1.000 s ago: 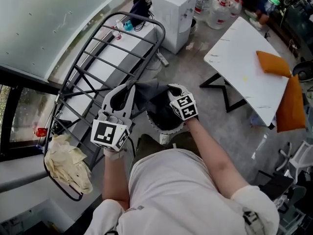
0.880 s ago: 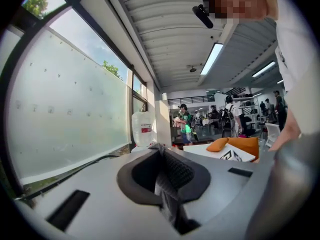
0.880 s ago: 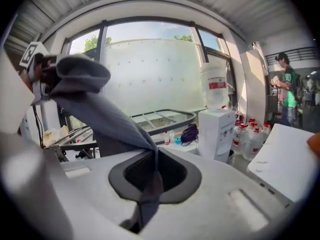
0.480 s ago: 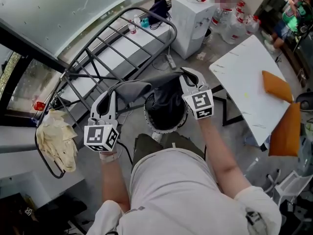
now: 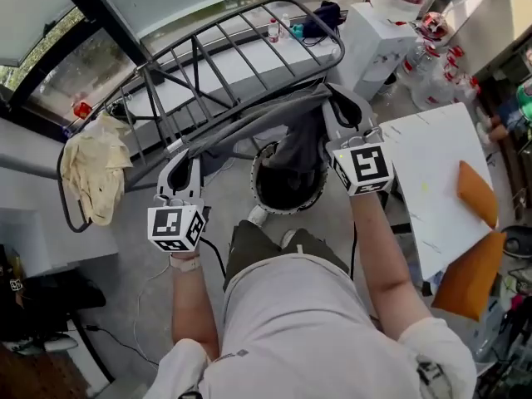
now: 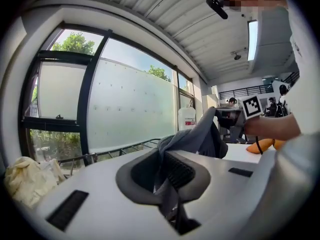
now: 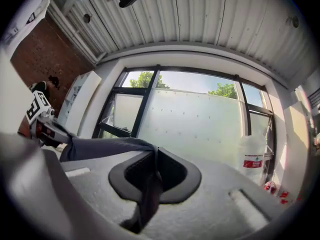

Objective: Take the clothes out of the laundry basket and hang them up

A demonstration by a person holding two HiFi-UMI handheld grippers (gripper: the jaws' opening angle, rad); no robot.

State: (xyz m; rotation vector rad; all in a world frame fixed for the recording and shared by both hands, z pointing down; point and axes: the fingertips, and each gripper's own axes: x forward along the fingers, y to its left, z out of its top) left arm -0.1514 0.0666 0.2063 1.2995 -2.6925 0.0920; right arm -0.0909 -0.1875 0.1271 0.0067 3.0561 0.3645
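A dark grey garment (image 5: 283, 119) is stretched between both grippers above the round laundry basket (image 5: 264, 199), its middle hanging down into the basket. My left gripper (image 5: 184, 155) is shut on the garment's left end, and the cloth (image 6: 200, 136) runs out of its jaws (image 6: 167, 174). My right gripper (image 5: 337, 100), higher and to the right, is shut on the other end; grey fabric (image 7: 100, 146) leads away from its jaws (image 7: 152, 171). The dark metal drying rack (image 5: 224, 56) stands just beyond the garment.
A cream cloth (image 5: 93, 169) hangs on the rack's left end. A white table (image 5: 424, 189) with orange cushions (image 5: 475, 191) is at the right. A white water dispenser (image 5: 378, 36) and water jugs (image 5: 432, 65) stand behind. The person's legs are under the basket's near rim.
Both grippers have lifted the grey garment up out of the basket and drawn apart. The right one rose, the left one swung out left, and the cloth is now pulled taut.
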